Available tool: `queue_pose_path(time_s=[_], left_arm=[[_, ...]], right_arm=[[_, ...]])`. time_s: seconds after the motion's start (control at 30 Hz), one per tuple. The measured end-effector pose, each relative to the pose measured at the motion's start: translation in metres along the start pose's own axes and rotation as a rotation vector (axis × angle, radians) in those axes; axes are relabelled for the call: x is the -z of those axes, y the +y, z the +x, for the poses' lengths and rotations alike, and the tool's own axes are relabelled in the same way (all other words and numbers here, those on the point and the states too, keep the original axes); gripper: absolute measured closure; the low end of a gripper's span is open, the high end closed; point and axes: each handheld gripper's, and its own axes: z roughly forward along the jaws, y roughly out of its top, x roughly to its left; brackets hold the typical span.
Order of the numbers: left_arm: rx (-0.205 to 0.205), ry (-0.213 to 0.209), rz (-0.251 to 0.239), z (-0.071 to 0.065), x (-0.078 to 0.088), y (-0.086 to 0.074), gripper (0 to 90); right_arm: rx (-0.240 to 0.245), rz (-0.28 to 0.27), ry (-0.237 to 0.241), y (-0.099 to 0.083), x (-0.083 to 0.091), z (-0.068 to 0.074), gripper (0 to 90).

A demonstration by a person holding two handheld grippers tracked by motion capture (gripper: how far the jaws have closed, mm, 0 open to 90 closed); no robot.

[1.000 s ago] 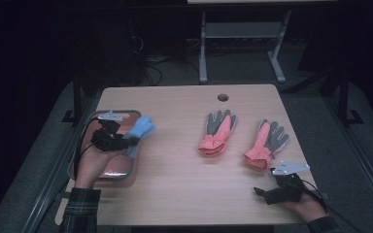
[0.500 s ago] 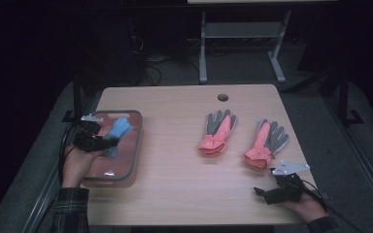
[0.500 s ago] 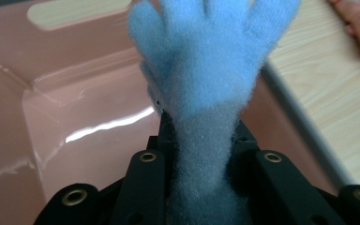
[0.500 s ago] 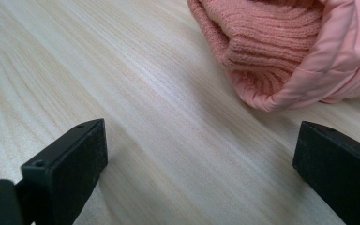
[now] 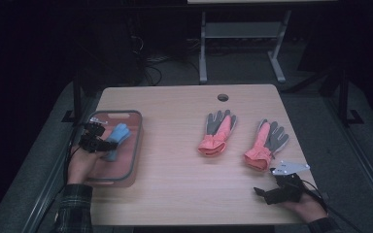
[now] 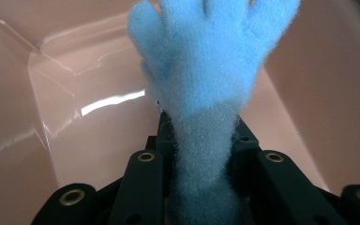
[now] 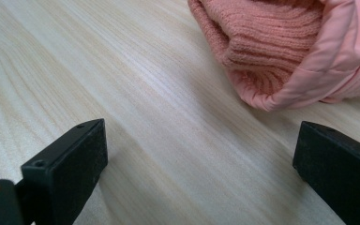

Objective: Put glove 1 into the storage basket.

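The blue glove [image 6: 201, 89] hangs inside the pink tray [image 5: 131, 145] at the left of the bench [image 5: 175, 194], its fuzzy cuff pinched between the jaws of the left gripper [image 5: 99, 141], which have just been easing apart a little while the cuff remains between them. In the left gripper view the glove's fingers spread forward over the tray's glossy floor, so the drop looks nearly made but the release is not yet finished. Near the middle of the bench lie two pink-and-grey gloves, one [image 5: 217, 132] left of the other [image 5: 267, 145], both flat and apart from each other; judging by this, they are left to be moved. The right gripper [image 5: 264, 193] rests on the bench just short of the nearer glove, jaws spread wide with nothing between them. No brand, label or writing can be read anywhere.
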Motion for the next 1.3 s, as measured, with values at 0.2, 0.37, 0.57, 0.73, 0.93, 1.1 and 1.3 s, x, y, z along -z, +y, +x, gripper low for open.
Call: queue_pose_path(time_s=[0.2, 0.37, 0.57, 0.73, 0.93, 1.1, 1.3], left_arm=[[-0.033, 0.008, 0.057, -0.002, -0.012, 0.001, 65.0], [-0.036, 0.008, 0.094, 0.000, -0.020, 0.000, 49.5], [-0.040, 0.006, 0.099, -0.001, -0.023, 0.000, 31.6], [-0.019, 0.000, 0.071, 0.001, -0.020, 0.001, 21.5], [0.007, -0.005, 0.005, 0.003, -0.007, 0.002, 18.6], [0.000, -0.029, -0.046, -0.003, 0.007, 0.007, 18.4], [-0.034, -0.100, -0.113, -0.023, 0.020, 0.018, 18.4]], right_arm=[[0.001, 0.000, 0.000, -0.001, 0.001, 0.000, 3.0], [0.002, 0.000, 0.000, -0.001, 0.001, 0.000, 3.0], [0.000, 0.001, 0.000, -0.001, 0.001, 0.001, 2.9], [0.000, 0.001, 0.000, -0.001, 0.001, 0.001, 3.0], [0.002, 0.000, -0.001, -0.001, 0.001, 0.000, 3.0], [0.002, 0.000, -0.001, -0.002, 0.002, 0.000, 3.0], [0.002, -0.001, -0.001, -0.002, 0.002, 0.000, 3.0]])
